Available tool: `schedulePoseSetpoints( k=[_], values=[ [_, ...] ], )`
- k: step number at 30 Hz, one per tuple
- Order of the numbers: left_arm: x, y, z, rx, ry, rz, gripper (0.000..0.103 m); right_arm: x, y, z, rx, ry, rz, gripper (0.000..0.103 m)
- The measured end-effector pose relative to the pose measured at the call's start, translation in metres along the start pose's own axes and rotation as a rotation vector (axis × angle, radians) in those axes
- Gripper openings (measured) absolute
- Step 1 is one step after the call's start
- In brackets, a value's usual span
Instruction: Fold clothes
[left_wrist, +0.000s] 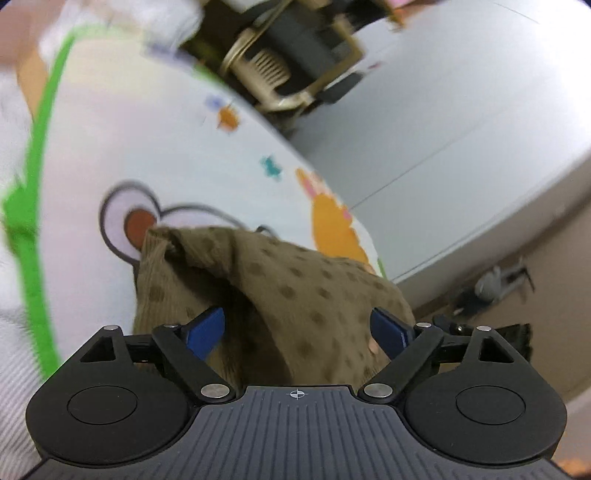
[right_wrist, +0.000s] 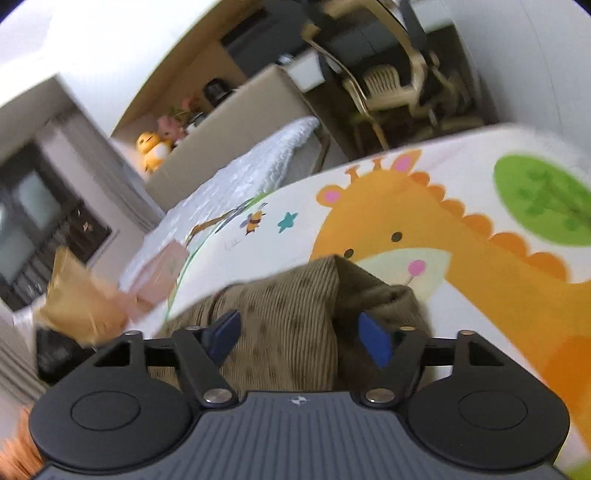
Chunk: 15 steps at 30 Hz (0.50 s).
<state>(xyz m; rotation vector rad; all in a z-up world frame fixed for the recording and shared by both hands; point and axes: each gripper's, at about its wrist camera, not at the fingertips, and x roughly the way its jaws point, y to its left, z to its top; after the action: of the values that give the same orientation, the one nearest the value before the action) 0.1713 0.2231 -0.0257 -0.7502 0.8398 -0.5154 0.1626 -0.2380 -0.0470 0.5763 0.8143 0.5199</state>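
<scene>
1. Nearest in the left wrist view, the left gripper (left_wrist: 297, 330) has its two blue pads spread wide. The cloth (left_wrist: 280, 295) bunches up between them, but neither pad presses on it, so it is released.
2. Nearest in the right wrist view, the right gripper (right_wrist: 299, 338) is likewise spread. The cloth (right_wrist: 295, 302) lies between its pads, loose and not clamped.
3. The cloth is an olive-brown, finely ribbed garment with darker dots. It lies in a rumpled heap on the mat (left_wrist: 177, 155), just ahead of both grippers, with one edge peaked up in a soft ridge.
4. Handling, as a judgement: it looks light, limp and thick enough to hold a crease. It should not slip from the pads, and nothing about it is fragile. It will sag and drag if lifted by one point only.
5. Where to hold, as a judgement: pinch a free edge or corner with each gripper, well apart, so the fabric hangs flat. The raised ridge is the easiest place to bite.
6. Beyond the cloth, the mat is white with a cartoon giraffe (right_wrist: 424, 236) and a green border.
7. Farthest off, blurred, stand a chair (right_wrist: 384, 88) and a plush toy (right_wrist: 153, 147).
</scene>
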Motion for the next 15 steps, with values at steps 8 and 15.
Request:
schedulePoseSetpoints(
  k=[8,15],
  values=[
    [0.053,-0.013,0.059,0.046,-0.037,-0.026,0.091,0.109,-0.006,0.051,0.118,0.12,0.104,0.073],
    [0.028,-0.056,0.072,0.414,-0.123,0.181,0.093,0.084,0.031,0.067,-0.304,-0.055,-0.126,0.07]
  ],
)
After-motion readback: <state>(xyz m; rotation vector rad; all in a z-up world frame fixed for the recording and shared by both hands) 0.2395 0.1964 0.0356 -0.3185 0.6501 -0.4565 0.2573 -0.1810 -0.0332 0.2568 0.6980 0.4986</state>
